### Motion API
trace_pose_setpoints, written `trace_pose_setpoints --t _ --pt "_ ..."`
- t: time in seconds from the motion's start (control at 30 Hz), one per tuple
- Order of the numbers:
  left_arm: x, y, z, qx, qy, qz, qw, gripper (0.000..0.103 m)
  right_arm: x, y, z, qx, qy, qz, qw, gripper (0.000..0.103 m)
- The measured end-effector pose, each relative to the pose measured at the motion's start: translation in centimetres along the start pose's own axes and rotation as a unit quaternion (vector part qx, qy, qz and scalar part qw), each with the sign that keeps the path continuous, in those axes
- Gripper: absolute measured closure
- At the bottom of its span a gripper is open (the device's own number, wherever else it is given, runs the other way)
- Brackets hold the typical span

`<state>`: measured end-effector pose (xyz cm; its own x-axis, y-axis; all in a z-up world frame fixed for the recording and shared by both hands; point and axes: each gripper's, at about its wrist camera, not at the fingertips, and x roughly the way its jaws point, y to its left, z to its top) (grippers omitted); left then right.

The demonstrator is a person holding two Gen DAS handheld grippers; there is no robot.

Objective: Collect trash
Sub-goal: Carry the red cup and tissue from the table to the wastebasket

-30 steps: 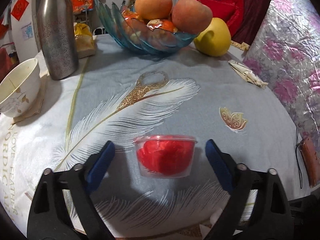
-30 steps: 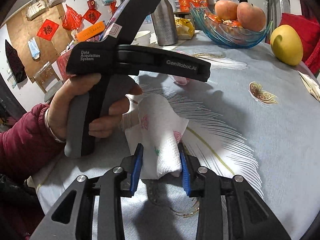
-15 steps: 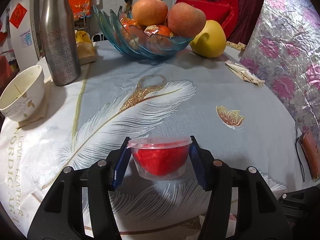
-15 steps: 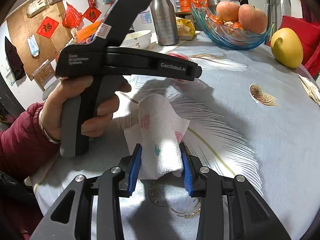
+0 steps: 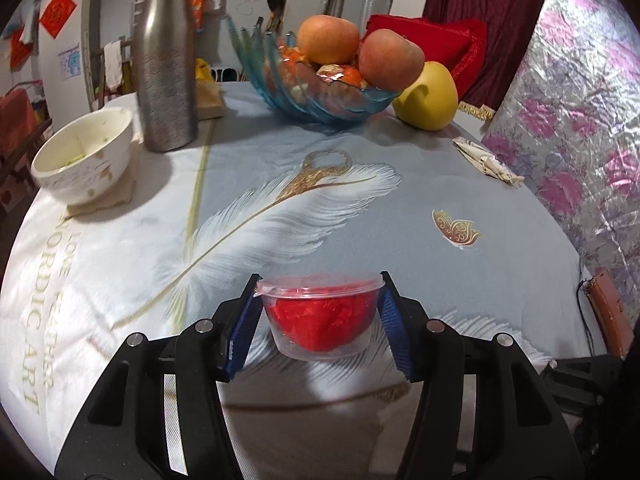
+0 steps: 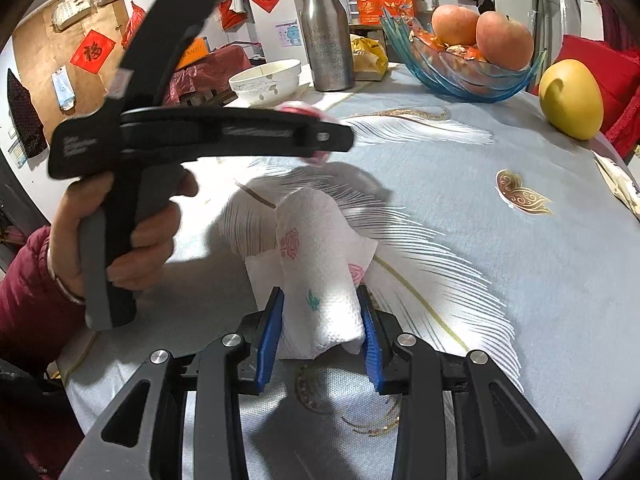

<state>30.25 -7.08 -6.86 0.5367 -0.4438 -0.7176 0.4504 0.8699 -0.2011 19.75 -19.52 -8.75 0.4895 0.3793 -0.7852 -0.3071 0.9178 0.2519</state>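
Left wrist view, nearest first: left tool point(image 5: 318, 312) clamped on a clear plastic cup point(image 5: 319, 317) of red scraps, blue pads point(image 5: 239, 330) pressing both walls just under the lip, cup seemingly lifted a little off the surface point(image 5: 160, 240) near its front edge, judging by the shadow beneath. Right wrist view: right tool point(image 6: 319, 330) gripping a crumpled paper towel point(image 6: 316, 256) with a rose print, pads tight on either side, towel standing up from the cloth close to the front edge. Beyond it, a hand point(image 6: 120, 232) in a dark red sleeve holding the left tool's handle, blurred with motion.

Further back, toward the right edge: a folded scrap of wrapper point(image 5: 486, 160), not yet collected. At the far edge, a white bowl point(image 5: 82, 156), a steel flask point(image 5: 166, 60), a blue glass fruit bowl point(image 5: 316, 96) and a yellow fruit point(image 5: 426, 96), none looking like rubbish.

Step in hand, by the look of it: pickup done on both sides, carry-off starting. Next move likely calls for keeping the cup level to avoid spilling, holding both grips firm, and finding a bin, none visible here.
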Motion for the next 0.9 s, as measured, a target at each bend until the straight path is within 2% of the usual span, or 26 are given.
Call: trace_pose_setpoints --t 0.2,0.33,0.57,0.73,0.9 --pt "-1.1 2.0 -1.7 -0.025 0.003 0.018 0.9995 0.047 0.0 -0.1 0.0 0.004 -0.001 0.0 1.0 0.07" --pt "-1.9 3.0 -2.6 -0.044 0.002 0.014 0.9989 0.047 0.0 -0.1 0.0 0.007 -0.001 -0.003 1.0 0.073" --pt "-4.4 3.1 -3.7 -0.047 -0.022 0.019 0.9985 0.047 -0.2 -1.0 0.1 0.026 -0.007 -0.008 1.0 0.089" --pt "-7.3 3.1 -3.8 -0.057 -0.046 0.022 0.9971 0.047 -1.9 -0.3 0.1 0.02 -0.051 -0.031 0.998 0.089" --pt "-10.4 2.8 -3.8 -0.058 -0.072 0.028 0.9953 0.047 -4.3 0.6 0.6 0.023 -0.09 -0.016 0.996 0.089"
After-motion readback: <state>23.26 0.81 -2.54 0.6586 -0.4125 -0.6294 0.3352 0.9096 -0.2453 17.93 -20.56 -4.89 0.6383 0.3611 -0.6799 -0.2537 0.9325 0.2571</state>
